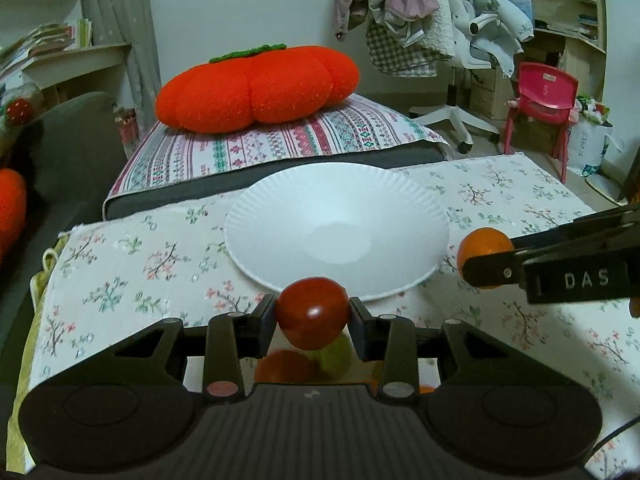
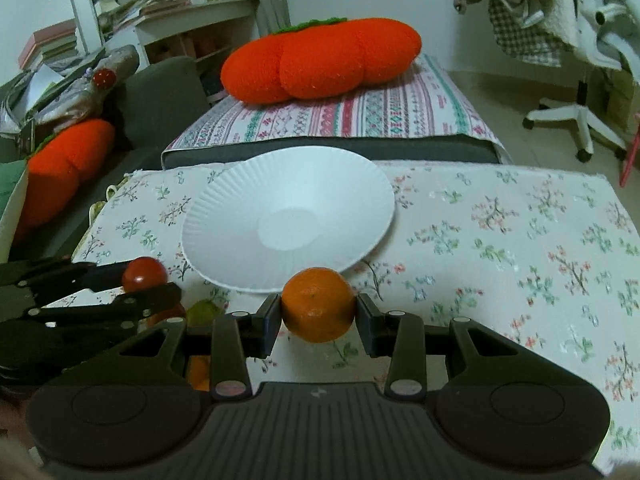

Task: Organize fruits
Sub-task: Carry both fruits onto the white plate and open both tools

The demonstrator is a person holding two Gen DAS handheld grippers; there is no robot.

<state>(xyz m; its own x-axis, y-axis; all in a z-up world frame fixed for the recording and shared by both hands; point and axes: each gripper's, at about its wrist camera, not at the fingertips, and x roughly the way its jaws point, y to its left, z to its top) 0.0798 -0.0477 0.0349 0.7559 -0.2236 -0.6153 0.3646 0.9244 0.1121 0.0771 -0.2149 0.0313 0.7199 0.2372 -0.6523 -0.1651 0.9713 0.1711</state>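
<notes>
A cluttered bedroom lies behind the table: a bed under a striped cover carries a plush orange pumpkin cushion (image 1: 258, 88), and a red plastic chair (image 1: 546, 98) stands to the right of it. From my left wrist, the floral tablecloth (image 1: 120, 256) spreads soft and matte, and the white paper plate (image 1: 336, 236) sits on it, round, shallow, its rim finely ribbed. My left gripper (image 1: 312, 314) is clamped on a tomato (image 1: 312, 312) — smooth, glossy, dark red — held at the plate's near edge, both pads pressing its sides. Under it I make out blurred orange and green fruit on the cloth. Right of the plate my right gripper (image 1: 486, 258) comes in from the side, its black fingers pinching a tangerine (image 1: 482, 246).

From my right wrist, the same plate (image 2: 288, 224) lies ahead with the pumpkin cushion (image 2: 320, 64) beyond it. My right gripper (image 2: 318, 310) squeezes the tangerine (image 2: 318, 306) — round, dimpled peel, dull orange — just at the plate's near rim. Left of the plate my left gripper (image 2: 146, 280) holds the tomato (image 2: 144, 274), with a green fruit (image 2: 202, 312) lying on the tablecloth (image 2: 500, 240) just below it.
</notes>
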